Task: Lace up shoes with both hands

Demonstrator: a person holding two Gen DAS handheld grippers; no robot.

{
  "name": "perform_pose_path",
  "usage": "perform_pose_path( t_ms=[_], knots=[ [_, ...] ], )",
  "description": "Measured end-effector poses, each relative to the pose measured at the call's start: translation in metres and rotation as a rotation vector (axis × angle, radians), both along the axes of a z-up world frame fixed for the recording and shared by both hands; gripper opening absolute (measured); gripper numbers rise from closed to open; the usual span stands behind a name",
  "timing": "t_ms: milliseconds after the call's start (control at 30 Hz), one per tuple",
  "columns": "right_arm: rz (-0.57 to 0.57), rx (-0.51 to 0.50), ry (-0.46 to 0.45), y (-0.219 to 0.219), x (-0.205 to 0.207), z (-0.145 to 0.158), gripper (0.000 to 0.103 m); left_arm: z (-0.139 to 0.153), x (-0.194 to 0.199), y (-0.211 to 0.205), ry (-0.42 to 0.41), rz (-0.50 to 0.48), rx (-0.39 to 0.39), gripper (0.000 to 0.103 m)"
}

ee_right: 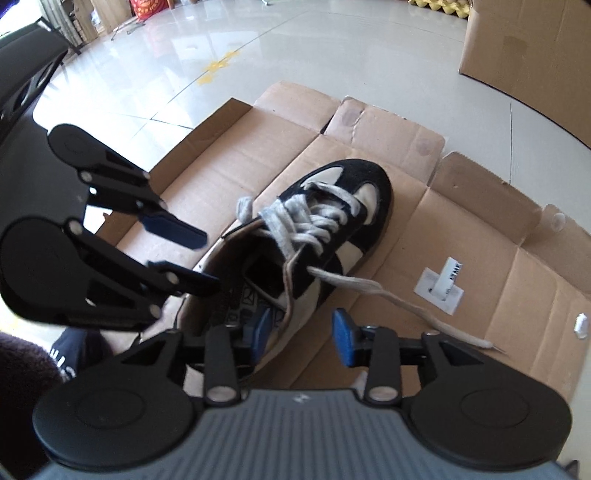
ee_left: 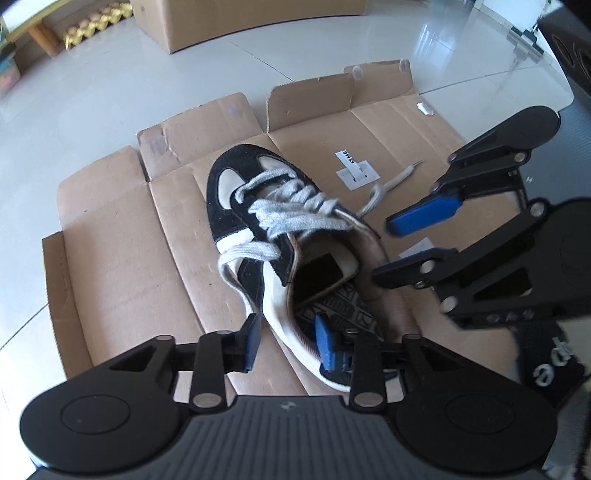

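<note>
A black and white sneaker [ee_left: 236,162] [ee_right: 354,177] with grey laces lies on flattened cardboard [ee_left: 110,240] [ee_right: 480,240], toe pointing away. One loose lace end [ee_left: 236,258] hangs over the shoe's left side. The other lace end [ee_left: 399,177] [ee_right: 406,302] trails over the cardboard to the right. My left gripper [ee_left: 288,343] [ee_right: 207,258] hovers open over the heel's left rim. My right gripper [ee_right: 303,338] [ee_left: 386,249] hovers open over the right rim. Neither has lace between its blue pads; only the shoe's collar shows in each gap.
A white label [ee_left: 356,171] [ee_right: 443,286] is stuck to the cardboard right of the shoe. A large cardboard box [ee_left: 221,22] [ee_right: 535,48] stands on the pale tiled floor beyond. A dark sleeve shows at the lower left of the right wrist view.
</note>
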State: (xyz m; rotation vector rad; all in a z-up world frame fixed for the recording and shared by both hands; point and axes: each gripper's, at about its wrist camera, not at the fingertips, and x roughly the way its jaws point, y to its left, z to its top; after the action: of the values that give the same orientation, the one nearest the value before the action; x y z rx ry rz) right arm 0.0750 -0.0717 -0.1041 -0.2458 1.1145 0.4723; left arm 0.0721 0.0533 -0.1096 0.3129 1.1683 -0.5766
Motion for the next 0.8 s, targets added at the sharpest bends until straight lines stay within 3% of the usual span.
perform_pose_path(
  t_ms=[67,167,233,300,333,433,600,733,800],
  knots=[
    [0.030,-0.055,-0.014,0.000,0.003,0.020,0.063,0.016,0.004,0.000,0.016,-0.011,0.038,0.051],
    [0.064,-0.114,-0.013,0.006,0.007,0.053,0.082,0.044,0.009,-0.004,0.011,-0.018,0.071,0.060],
    [0.088,-0.143,-0.018,0.012,0.006,0.075,0.097,0.072,0.010,-0.010,0.005,-0.009,0.089,0.082],
    [0.102,-0.163,-0.034,0.016,0.002,0.095,0.103,0.096,0.009,-0.014,-0.007,0.002,0.108,0.085],
    [0.106,-0.178,-0.040,0.019,-0.001,0.106,0.103,0.110,0.008,-0.017,-0.014,0.008,0.120,0.093],
    [0.063,-0.211,-0.059,0.022,-0.006,0.129,0.103,0.141,0.003,-0.018,-0.071,0.066,0.179,0.101],
    [-0.177,-0.265,0.029,0.012,0.000,0.148,0.103,0.170,-0.002,-0.013,-0.119,0.275,0.208,0.102],
    [-0.353,-0.285,0.001,0.006,-0.001,0.153,0.103,0.180,0.002,-0.004,-0.092,0.496,0.189,0.102],
    [-0.405,-0.297,-0.009,0.006,-0.002,0.153,0.103,0.180,0.003,-0.003,-0.096,0.550,0.193,0.102]
  ],
)
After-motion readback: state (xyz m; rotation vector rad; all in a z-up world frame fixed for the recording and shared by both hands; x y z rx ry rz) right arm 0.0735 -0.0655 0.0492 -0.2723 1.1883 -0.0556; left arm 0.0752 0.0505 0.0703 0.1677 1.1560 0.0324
